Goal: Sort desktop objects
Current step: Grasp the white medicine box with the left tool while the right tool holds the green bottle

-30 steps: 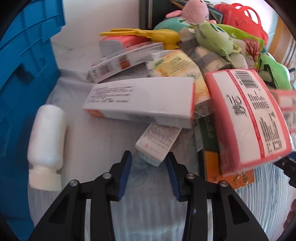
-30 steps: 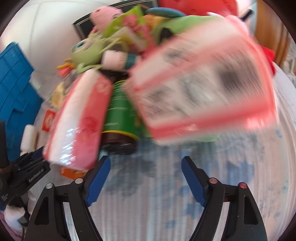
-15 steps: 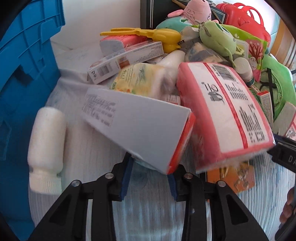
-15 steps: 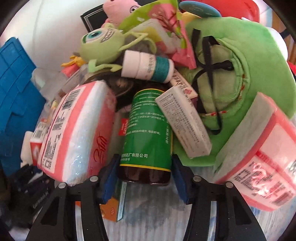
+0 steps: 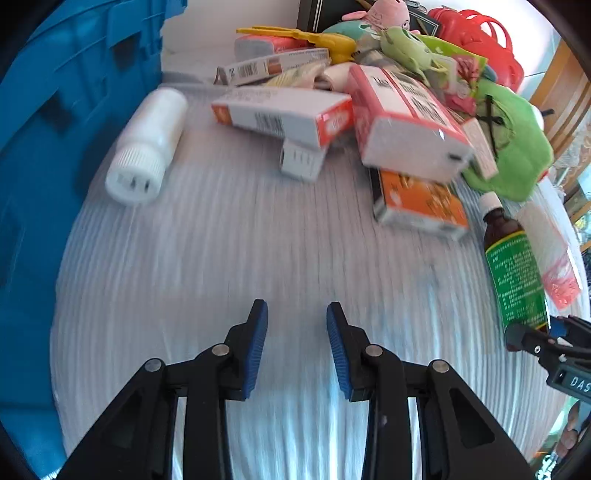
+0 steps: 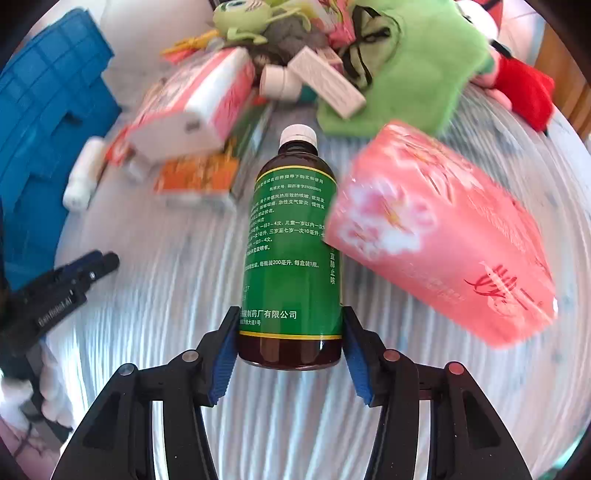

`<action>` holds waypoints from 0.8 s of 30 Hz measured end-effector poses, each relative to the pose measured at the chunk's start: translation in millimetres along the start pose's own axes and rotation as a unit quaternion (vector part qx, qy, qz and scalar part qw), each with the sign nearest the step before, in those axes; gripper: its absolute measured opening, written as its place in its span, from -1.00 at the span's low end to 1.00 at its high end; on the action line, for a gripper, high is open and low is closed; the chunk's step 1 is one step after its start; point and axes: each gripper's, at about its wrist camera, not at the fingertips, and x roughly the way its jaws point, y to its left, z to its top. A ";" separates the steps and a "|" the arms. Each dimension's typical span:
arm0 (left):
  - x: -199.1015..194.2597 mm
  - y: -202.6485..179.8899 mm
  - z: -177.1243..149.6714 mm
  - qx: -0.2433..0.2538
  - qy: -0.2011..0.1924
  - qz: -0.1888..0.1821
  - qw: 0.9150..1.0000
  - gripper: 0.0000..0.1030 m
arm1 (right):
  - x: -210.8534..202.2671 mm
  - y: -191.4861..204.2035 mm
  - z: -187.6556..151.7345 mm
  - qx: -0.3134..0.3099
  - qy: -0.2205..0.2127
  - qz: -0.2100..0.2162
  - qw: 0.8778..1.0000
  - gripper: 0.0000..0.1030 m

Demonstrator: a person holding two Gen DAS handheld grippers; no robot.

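Note:
My right gripper (image 6: 290, 339) is shut on the base of a brown medicine bottle with a green label (image 6: 291, 258), white cap pointing away; the bottle also shows in the left wrist view (image 5: 515, 266). A pink tissue pack (image 6: 443, 236) lies against the bottle's right side. My left gripper (image 5: 297, 332) is open and empty above the striped cloth, pulled back from the pile. In front of it lie a white bottle (image 5: 147, 147), a long white-and-red box (image 5: 280, 114), a red-and-white tissue pack (image 5: 406, 125) and an orange box (image 5: 421, 203).
A blue crate (image 5: 55, 129) stands along the left; it also shows in the right wrist view (image 6: 48, 103). Green plush toys (image 5: 506, 147), a red basket (image 5: 476, 33), yellow tongs (image 5: 303, 35) and small boxes are heaped at the back. The left gripper shows in the right wrist view (image 6: 62, 288).
My right gripper closed on the green-labelled bottle and drew it back out of the pile. My left gripper backed away from the long white box, which settled flat.

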 end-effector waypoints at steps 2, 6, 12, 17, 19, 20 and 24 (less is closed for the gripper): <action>-7.3 3.0 -10.9 -0.016 0.004 -0.015 1.000 -0.37 | -4.3 -2.8 -11.3 -0.001 0.008 -0.001 1.000 0.02; -15.3 11.7 -19.3 -0.037 0.010 -0.027 0.999 -0.36 | -9.8 -13.7 -17.9 0.009 0.002 0.000 1.000 0.36; -19.7 38.8 -13.1 -0.028 -0.023 -0.004 0.999 -0.36 | -20.8 -32.9 -18.8 0.015 -0.010 0.013 1.000 0.58; -5.8 54.1 -10.1 -0.033 -0.008 0.027 0.999 -0.36 | -8.6 -21.4 -15.6 0.017 -0.015 0.024 0.999 0.64; 0.7 55.1 -14.3 -0.029 -0.013 0.030 0.999 -0.23 | -6.4 -20.6 -15.0 0.016 -0.013 0.024 0.999 0.65; 1.5 53.0 -16.3 -0.023 -0.017 0.038 0.999 -0.10 | -5.1 -18.3 -13.7 0.014 -0.013 0.024 1.000 0.65; 18.7 34.0 -18.7 0.026 0.003 0.055 0.998 1.00 | -5.3 -15.0 -8.8 0.006 -0.015 0.024 1.000 0.73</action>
